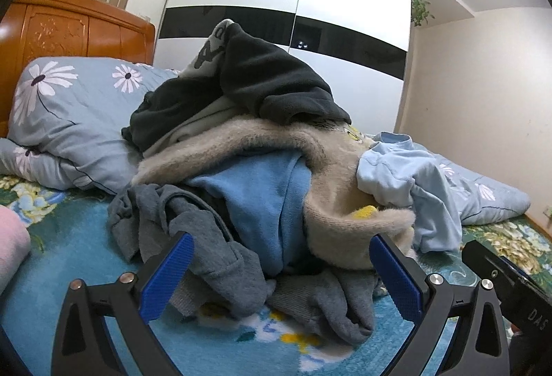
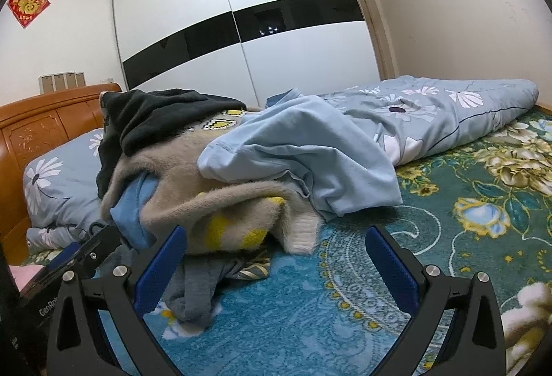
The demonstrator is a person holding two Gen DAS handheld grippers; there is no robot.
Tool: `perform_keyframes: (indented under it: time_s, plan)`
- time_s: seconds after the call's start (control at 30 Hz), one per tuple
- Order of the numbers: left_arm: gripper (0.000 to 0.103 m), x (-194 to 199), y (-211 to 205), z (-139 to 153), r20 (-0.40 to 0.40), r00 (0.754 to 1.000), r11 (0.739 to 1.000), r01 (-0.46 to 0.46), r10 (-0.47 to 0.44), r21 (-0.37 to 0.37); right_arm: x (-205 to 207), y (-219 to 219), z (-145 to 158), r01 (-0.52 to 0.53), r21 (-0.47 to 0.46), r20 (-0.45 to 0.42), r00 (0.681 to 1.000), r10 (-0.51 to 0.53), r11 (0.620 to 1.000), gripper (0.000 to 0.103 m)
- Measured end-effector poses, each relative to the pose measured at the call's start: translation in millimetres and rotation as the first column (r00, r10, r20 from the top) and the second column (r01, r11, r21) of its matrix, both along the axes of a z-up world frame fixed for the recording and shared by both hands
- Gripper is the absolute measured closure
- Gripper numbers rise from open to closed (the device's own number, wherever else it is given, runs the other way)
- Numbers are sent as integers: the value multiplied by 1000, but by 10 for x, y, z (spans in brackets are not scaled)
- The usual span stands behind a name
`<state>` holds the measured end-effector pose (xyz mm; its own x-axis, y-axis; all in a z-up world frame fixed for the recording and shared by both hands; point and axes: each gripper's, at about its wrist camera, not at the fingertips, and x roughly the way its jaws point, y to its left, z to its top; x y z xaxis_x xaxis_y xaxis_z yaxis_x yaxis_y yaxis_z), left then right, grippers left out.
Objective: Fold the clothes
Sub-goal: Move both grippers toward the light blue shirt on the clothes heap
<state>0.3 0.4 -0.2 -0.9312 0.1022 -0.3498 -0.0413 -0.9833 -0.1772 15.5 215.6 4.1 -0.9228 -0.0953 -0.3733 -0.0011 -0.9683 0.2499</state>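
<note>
A heap of clothes (image 1: 262, 148) sits on a bed (image 2: 345, 289) with a floral cover. The left gripper (image 1: 281, 272) has its jaws spread wide, grey garments lying between them unpressed. The right gripper (image 2: 276, 267) gapes equally wide beside the heap's edge. Garments lower in the heap are hidden.

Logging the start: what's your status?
Left gripper open, right gripper open, nothing held. Clothes pile unfolded on bed. Grey garment between left jaws.

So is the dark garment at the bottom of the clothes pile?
No, the dark garment lies on top of the pile, above the beige fuzzy sweater.
</note>
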Motion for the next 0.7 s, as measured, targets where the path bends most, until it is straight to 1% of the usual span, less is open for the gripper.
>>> perform_keyframes:
  time_s: [0.17, 0.33, 0.5, 0.7]
  plan:
    - [0, 10, 4, -18, -8, 1000, 1000, 12, -12, -4, 11, 12, -4, 7, 0, -1, 1000, -7, 1000, 0]
    - [0, 6, -30, -13, 1, 1000, 1000, 14, -14, 17, -12, 21, -38, 20, -1, 22, 1000, -20, 1000, 0]
    - [0, -45, -96, -31, 32, 999, 1000, 6, -6, 2, -47, 0, -65, 25, 17, 45, 999, -26, 1000, 0]
    - [0, -86, -138, -63, 67, 998, 1000, 7, -8, 13, -108, 5, -115, 36, 18, 82, 996, -37, 999, 0]
